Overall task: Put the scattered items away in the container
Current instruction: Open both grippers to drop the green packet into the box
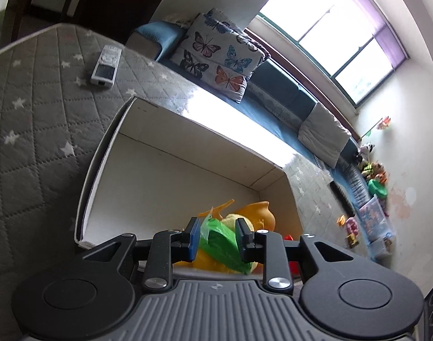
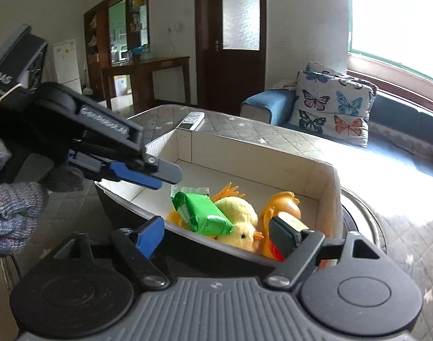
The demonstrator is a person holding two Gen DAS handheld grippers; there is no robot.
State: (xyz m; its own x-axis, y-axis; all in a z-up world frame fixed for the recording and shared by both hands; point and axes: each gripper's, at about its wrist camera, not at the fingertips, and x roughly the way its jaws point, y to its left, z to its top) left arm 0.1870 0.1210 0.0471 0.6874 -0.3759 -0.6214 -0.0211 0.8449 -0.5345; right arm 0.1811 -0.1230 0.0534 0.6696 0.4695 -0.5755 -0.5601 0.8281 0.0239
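A white cardboard box stands on a grey quilted table. Inside lie a green wrapped packet, a yellow plush chick and an orange toy. My left gripper hovers just above the packet, its fingers apart and clear of it; seen from the right wrist view, it hangs over the box's left side, empty. My right gripper is wide open at the box's near wall, holding nothing.
A white remote control lies on the quilted table behind the box. A sofa with a butterfly cushion stands beyond. Toys line the far wall.
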